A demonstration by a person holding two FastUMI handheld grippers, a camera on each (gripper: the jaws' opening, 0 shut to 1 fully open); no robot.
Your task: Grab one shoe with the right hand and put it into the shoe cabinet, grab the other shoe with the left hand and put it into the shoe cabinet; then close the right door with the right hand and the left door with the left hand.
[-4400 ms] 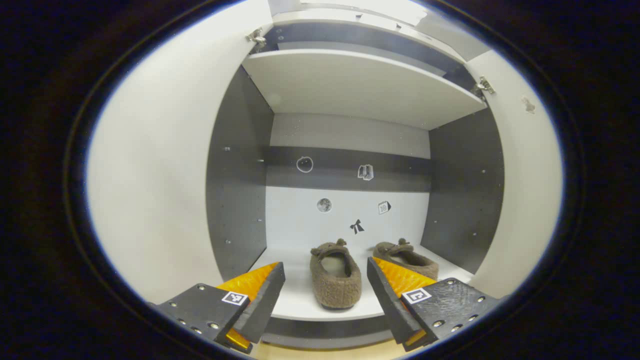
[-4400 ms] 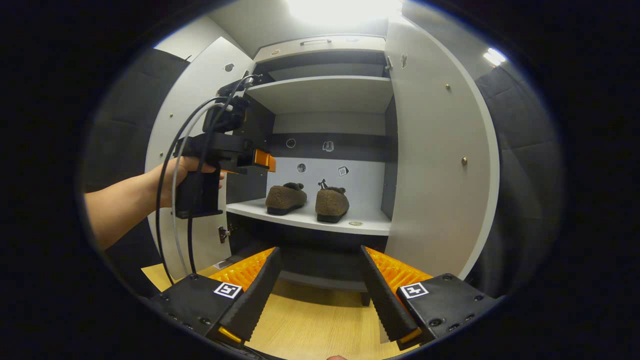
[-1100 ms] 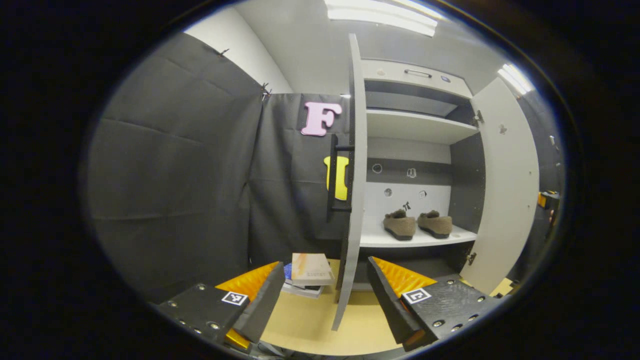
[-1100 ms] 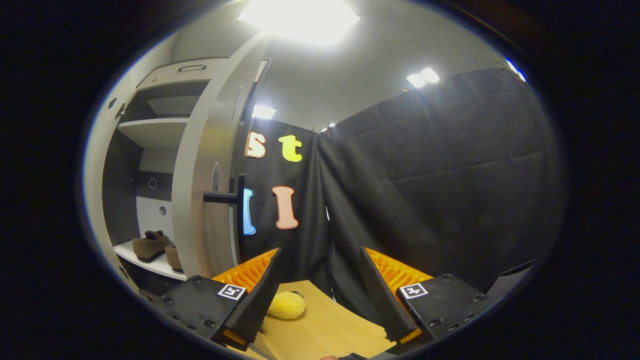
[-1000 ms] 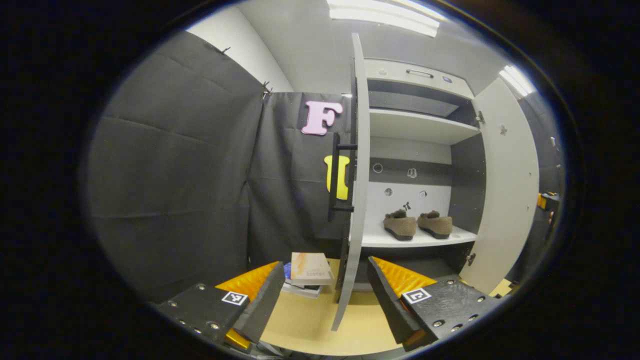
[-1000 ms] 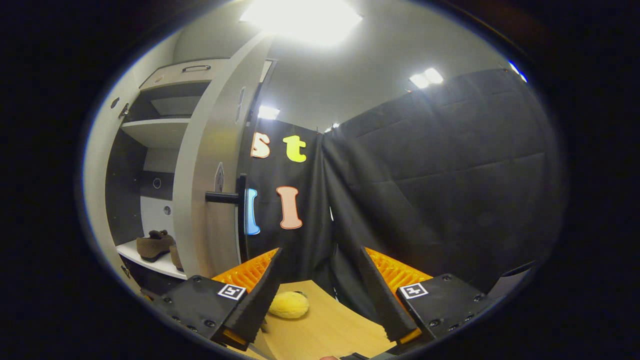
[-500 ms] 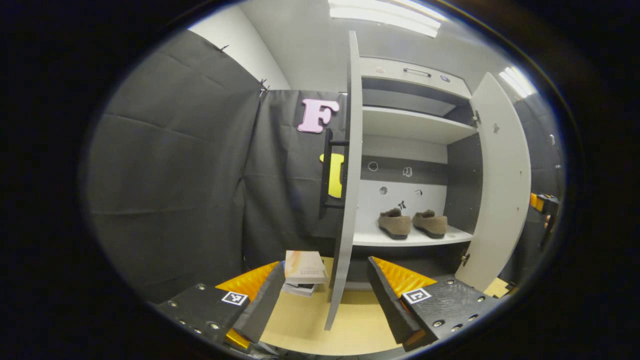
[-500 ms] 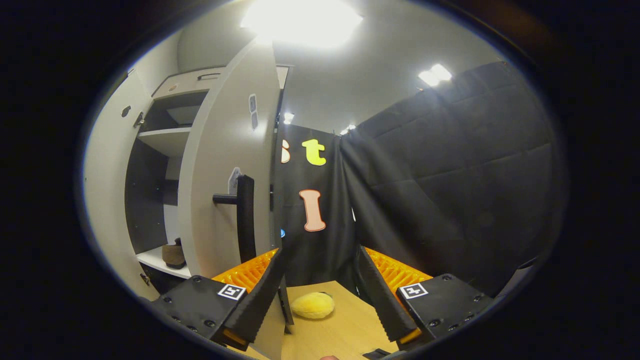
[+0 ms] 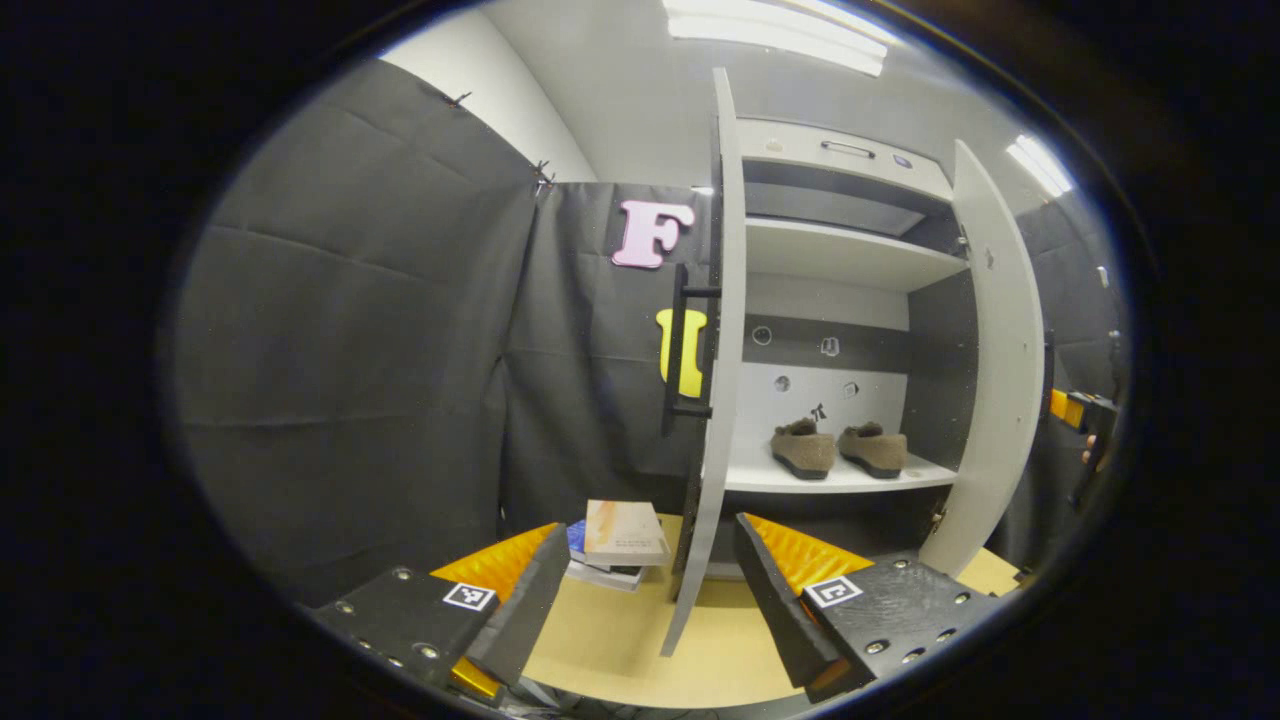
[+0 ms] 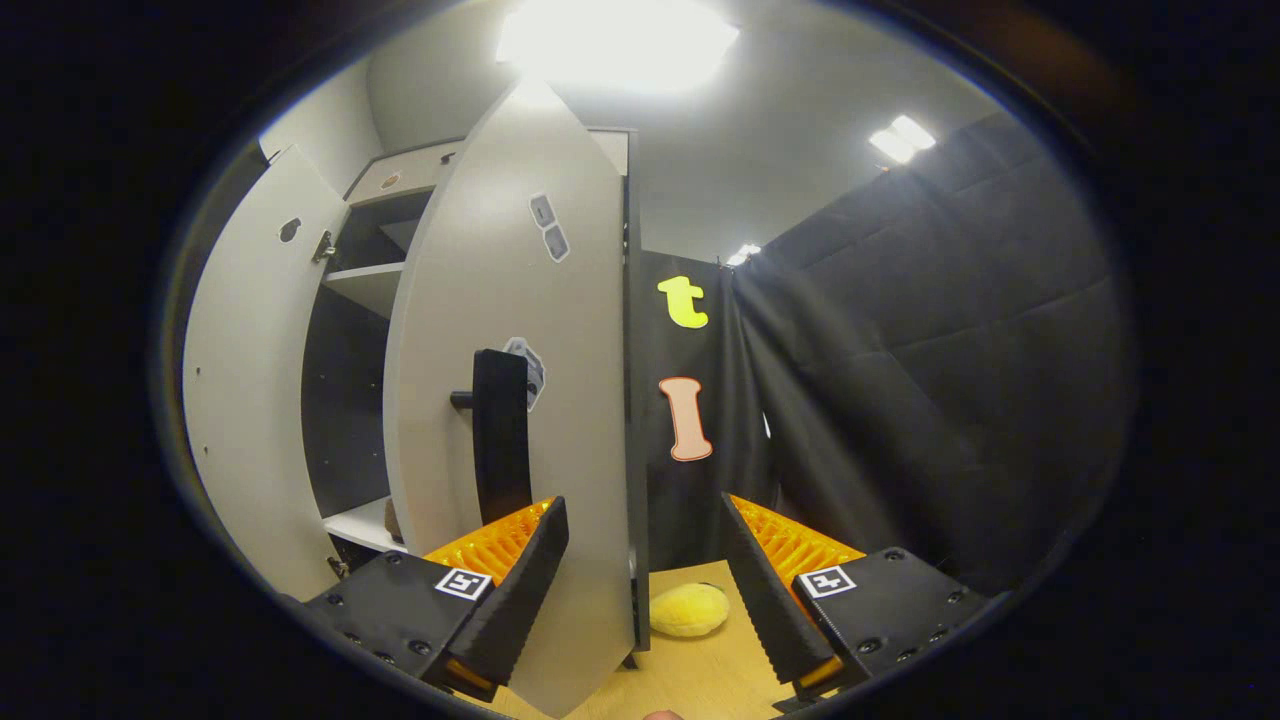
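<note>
Two brown fuzzy shoes (image 9: pixel 803 450) (image 9: pixel 872 450) sit side by side on the cabinet's lower shelf (image 9: pixel 830 484). In the left gripper view the left door (image 9: pixel 722 300) stands edge-on, wide open, its black handle (image 9: pixel 680 350) on the outer face. My left gripper (image 9: pixel 645 600) is open and empty, well short of that door. The right door (image 10: pixel 560 330) is partly swung in; its lower edge lies between the fingers of my open right gripper (image 10: pixel 640 580), and its black handle (image 10: pixel 500 435) is just above the left finger. Whether a finger touches the door is unclear.
A stack of books (image 9: pixel 620 540) lies on the wooden floor (image 9: pixel 620 650) left of the left door. A yellow plush toy (image 10: pixel 690 610) lies on the floor beyond the right door's edge. Black cloth walls close in both sides.
The right door has swung further toward shut and now sits between my right gripper's fingers. The left door and left gripper have hardly moved. Both shoes stay on the shelf.
</note>
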